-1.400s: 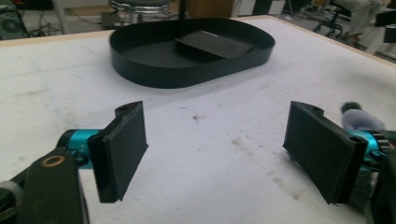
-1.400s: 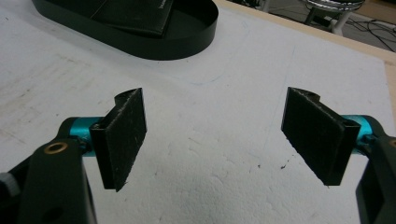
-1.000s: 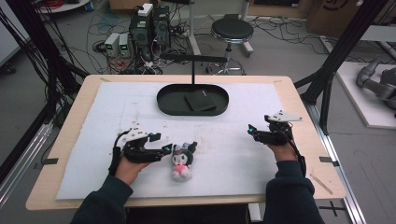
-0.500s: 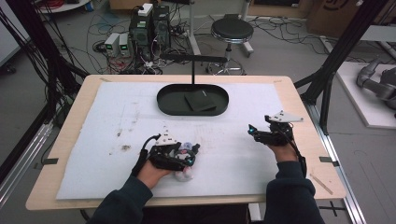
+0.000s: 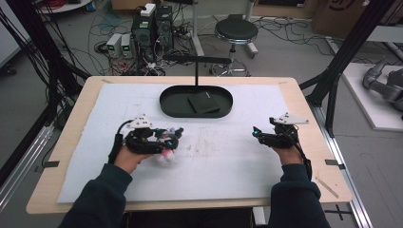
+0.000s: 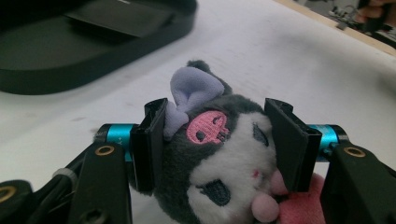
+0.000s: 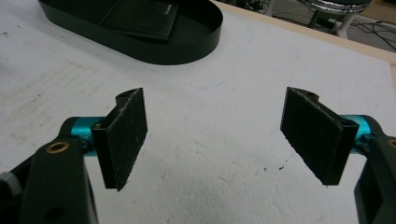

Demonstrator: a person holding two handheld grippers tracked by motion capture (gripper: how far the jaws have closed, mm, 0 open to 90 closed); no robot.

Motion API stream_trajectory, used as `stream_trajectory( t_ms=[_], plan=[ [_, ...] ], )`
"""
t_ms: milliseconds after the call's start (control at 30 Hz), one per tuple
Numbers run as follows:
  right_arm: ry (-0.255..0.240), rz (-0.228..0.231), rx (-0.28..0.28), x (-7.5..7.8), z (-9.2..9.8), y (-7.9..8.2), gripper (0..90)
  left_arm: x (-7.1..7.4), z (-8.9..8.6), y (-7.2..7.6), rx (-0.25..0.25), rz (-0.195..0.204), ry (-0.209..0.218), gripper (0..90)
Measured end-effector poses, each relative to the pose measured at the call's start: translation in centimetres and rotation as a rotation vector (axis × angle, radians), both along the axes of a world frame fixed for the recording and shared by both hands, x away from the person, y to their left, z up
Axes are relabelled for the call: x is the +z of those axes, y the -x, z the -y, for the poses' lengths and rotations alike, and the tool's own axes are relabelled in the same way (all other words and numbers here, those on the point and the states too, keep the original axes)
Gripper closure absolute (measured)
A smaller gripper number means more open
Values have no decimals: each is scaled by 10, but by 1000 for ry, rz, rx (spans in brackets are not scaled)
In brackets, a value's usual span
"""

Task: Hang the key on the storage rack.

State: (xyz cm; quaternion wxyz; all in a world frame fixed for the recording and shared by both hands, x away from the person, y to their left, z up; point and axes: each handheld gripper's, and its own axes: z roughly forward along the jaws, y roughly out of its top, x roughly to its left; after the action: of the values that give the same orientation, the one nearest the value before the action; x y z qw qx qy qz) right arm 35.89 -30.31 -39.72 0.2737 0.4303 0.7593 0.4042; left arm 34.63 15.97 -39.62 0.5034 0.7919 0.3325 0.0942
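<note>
Plush toy (image 6: 219, 158), a grey and white doll with a lilac bow and a pink skull patch, sits clamped by the head in the left gripper (image 6: 217, 140), whose jaws have just been closing and now press its sides. In the high view the toy (image 5: 166, 148) is well short of the black oval tray (image 5: 173, 107), on the person's side of it and toward its left end, over the white mat (image 5: 228, 161). A dark flat wallet (image 5: 203, 102) lies inside the tray. The right gripper (image 7: 215, 140) hovers with its jaws wide apart and nothing between them, near the tray's right end. Judging by this, the grasp is made; carrying the toy to the tray and releasing it there seem to remain.
</note>
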Motion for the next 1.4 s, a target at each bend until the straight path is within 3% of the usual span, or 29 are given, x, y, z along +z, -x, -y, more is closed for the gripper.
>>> stream_trajectory(
  t_ms=[133, 300, 467, 600, 667, 767, 833, 900, 1167, 1300, 1400],
  plan=[
    [2, -2, 3, -1, 0, -1, 232, -1, -16, -11, 12, -15, -14, 426],
    [-2, -4, 0, -1, 0, -1, 233, -13, -16, -18, -36, -54, -96, 425],
    [-2, -8, -2, -1, 0, -1, 233, -17, -10, -19, -46, -85, -91, 412],
    [-1, -5, 1, 0, 1, 0, 234, -19, -6, -15, 45, -101, -83, 338],
    [-2, -4, 0, 0, 1, 0, 236, -17, -5, -9, 110, -72, -95, 292],
    [-5, -4, -1, 0, 1, 0, 236, -13, -5, 6, 253, -32, -80, 289],
    [-4, -5, -2, 0, 1, 0, 236, -12, -3, 15, 332, -31, -86, 289],
    [1, -4, 1, 0, 1, 0, 236, -13, 0, 22, 376, -36, -105, 289],
    [3, -6, 9, -1, -2, 0, 236, -34, 10, 25, 474, -138, -159, 244],
    [1, -7, 8, -1, -2, 0, 236, -45, 11, 23, 450, -187, -143, 243],
    [-3, -9, 6, -1, -1, 0, 236, -42, 10, 21, 400, -176, -149, 305]
  ],
)
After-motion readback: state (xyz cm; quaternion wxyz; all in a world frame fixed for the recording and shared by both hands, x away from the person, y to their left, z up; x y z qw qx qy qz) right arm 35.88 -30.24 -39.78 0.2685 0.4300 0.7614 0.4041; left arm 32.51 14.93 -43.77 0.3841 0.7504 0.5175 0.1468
